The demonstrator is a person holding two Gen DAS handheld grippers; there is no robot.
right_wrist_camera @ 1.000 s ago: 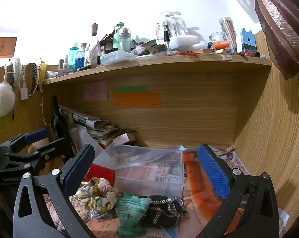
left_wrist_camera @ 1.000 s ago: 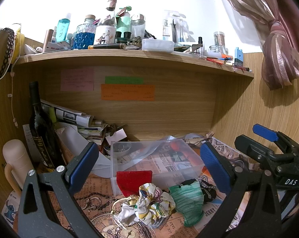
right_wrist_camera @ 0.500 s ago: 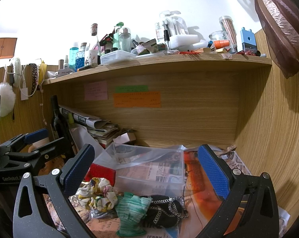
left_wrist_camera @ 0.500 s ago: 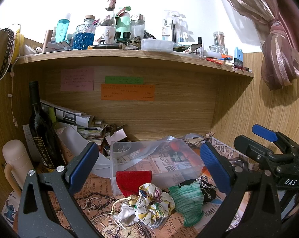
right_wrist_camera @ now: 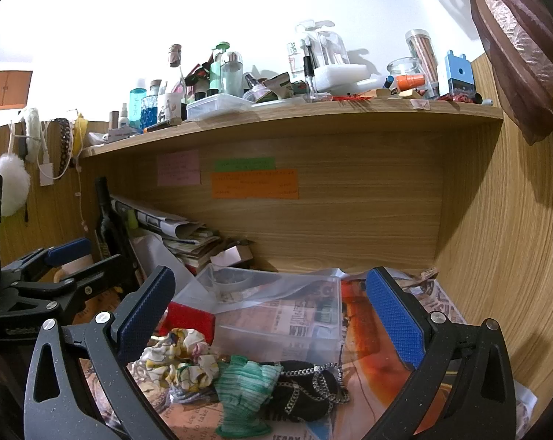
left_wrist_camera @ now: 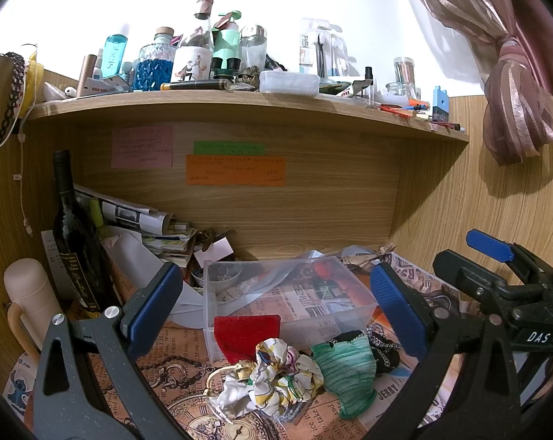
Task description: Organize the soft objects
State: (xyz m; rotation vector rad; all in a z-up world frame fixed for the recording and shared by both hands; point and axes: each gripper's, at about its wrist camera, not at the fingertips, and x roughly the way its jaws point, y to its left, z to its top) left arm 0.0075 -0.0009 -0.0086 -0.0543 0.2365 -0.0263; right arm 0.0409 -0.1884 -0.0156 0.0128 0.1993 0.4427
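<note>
A pile of soft things lies on the paper-covered desk in front of a clear plastic box (left_wrist_camera: 291, 293) (right_wrist_camera: 276, 311): a floral scrunchie (left_wrist_camera: 280, 377) (right_wrist_camera: 181, 359), a green knit piece (left_wrist_camera: 346, 370) (right_wrist_camera: 247, 388), a black fabric piece with a chain (left_wrist_camera: 382, 348) (right_wrist_camera: 309, 388) and a red felt piece (left_wrist_camera: 247, 330) (right_wrist_camera: 188, 319) against the box. My left gripper (left_wrist_camera: 276, 311) is open and empty above the pile. My right gripper (right_wrist_camera: 269, 315) is open and empty, to the right of the left one.
A dark wine bottle (left_wrist_camera: 74, 242), a cream flask (left_wrist_camera: 27, 293) and stacked papers (left_wrist_camera: 144, 227) stand at the left. A crowded wooden shelf (left_wrist_camera: 239, 99) hangs overhead. A wooden side wall (right_wrist_camera: 496, 256) closes the right. A pink curtain (left_wrist_camera: 514, 73) hangs at upper right.
</note>
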